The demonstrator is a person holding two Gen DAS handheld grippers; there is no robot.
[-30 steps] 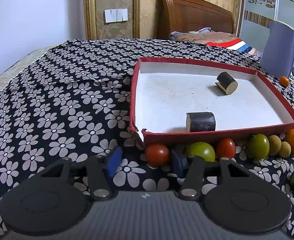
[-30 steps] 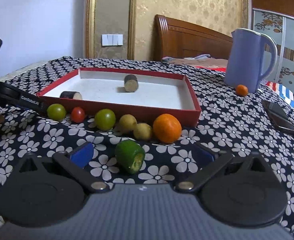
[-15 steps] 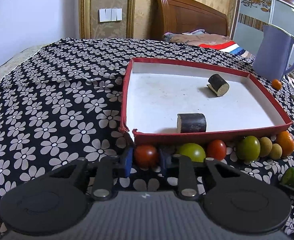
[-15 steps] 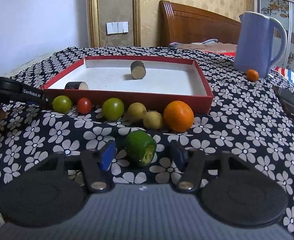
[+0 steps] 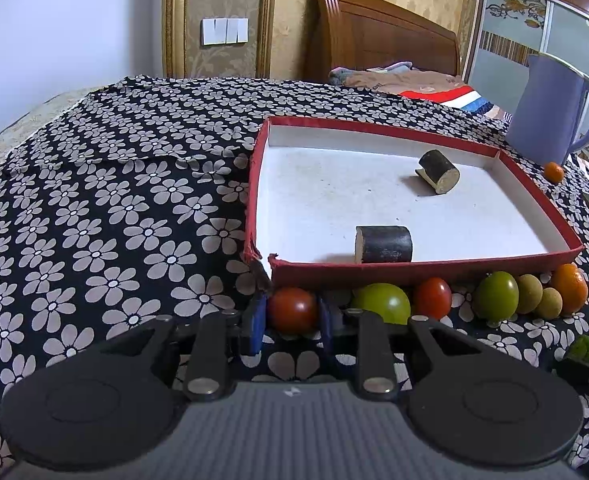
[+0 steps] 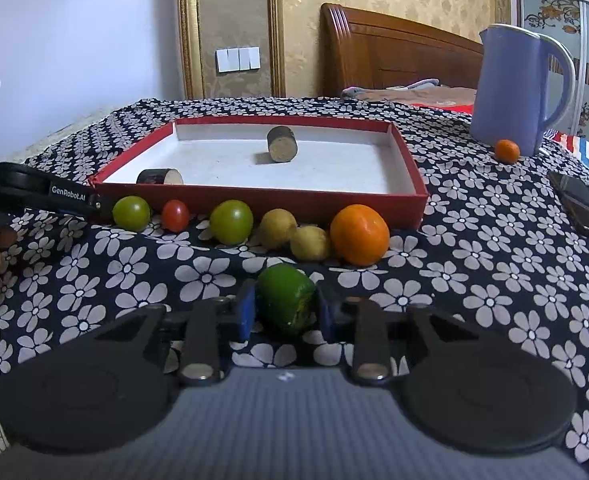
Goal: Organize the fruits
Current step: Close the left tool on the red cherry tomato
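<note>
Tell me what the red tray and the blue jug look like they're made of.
Red tray: likely cardboard, matte red outside, white inside; its near-left corner is torn open. Blue jug: probably plastic, smooth with a soft sheen and a moulded handle.

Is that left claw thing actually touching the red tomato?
Touching. The left wrist view shows the left gripper with both blue pads pressed against the sides of the red tomato, no gap visible.

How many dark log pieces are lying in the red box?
2. One dark log piece lies by the red box's near wall; the other sits toward the far right. None seem hidden.
</note>
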